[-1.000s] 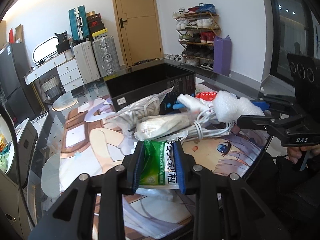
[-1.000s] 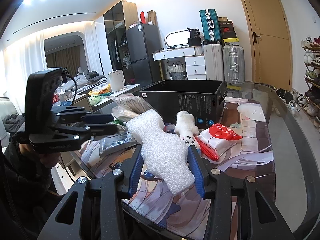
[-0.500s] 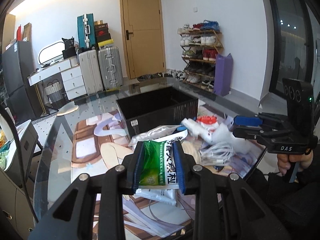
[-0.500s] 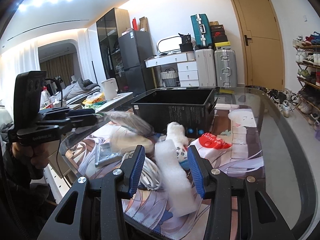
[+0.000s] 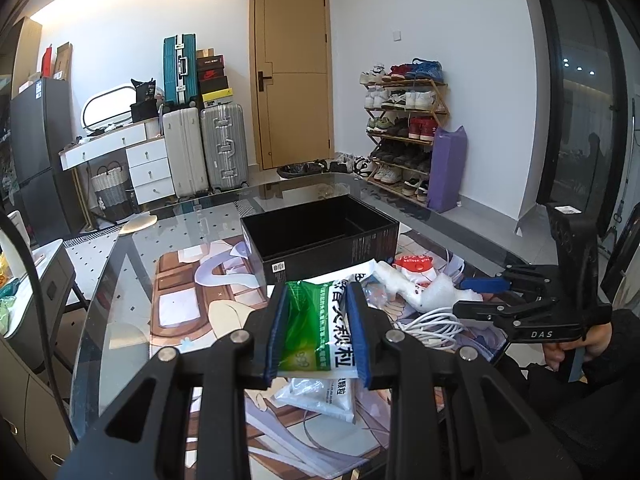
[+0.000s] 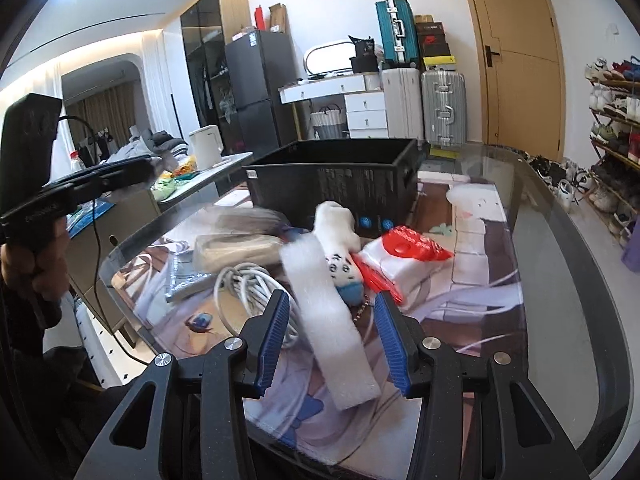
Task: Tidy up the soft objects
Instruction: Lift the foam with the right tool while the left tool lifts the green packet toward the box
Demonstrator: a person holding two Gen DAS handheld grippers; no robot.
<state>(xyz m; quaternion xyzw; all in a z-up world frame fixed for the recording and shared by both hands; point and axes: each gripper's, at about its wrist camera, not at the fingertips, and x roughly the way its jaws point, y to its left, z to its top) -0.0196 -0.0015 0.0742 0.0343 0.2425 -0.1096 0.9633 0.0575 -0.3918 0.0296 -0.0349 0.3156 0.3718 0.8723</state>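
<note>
My left gripper [image 5: 318, 332] is shut on a green-and-white plastic packet [image 5: 316, 328] and holds it above the mat, short of the open black box [image 5: 320, 240]. My right gripper [image 6: 332, 340] is open, its jaws on either side of a white foam strip [image 6: 332, 320] that lies on the mat. A white plush toy [image 6: 340, 244], a red-and-white wipes pack [image 6: 404, 252] and a coiled white cable [image 6: 248, 284] lie beyond it, in front of the box [image 6: 332, 176]. The right gripper also shows in the left wrist view [image 5: 480, 296], beside the foam [image 5: 440, 292].
A glass table [image 5: 120, 280] carries a printed anime mat [image 5: 180, 300]. More plastic-wrapped items [image 6: 236, 248] lie left of the plush toy. A second white packet [image 5: 324, 394] lies under my left gripper. The table's rounded edge [image 6: 580, 320] runs at right.
My left gripper lifted the green packet up and back from the pile. My right gripper opened and let go of the foam strip, which now rests on the mat.
</note>
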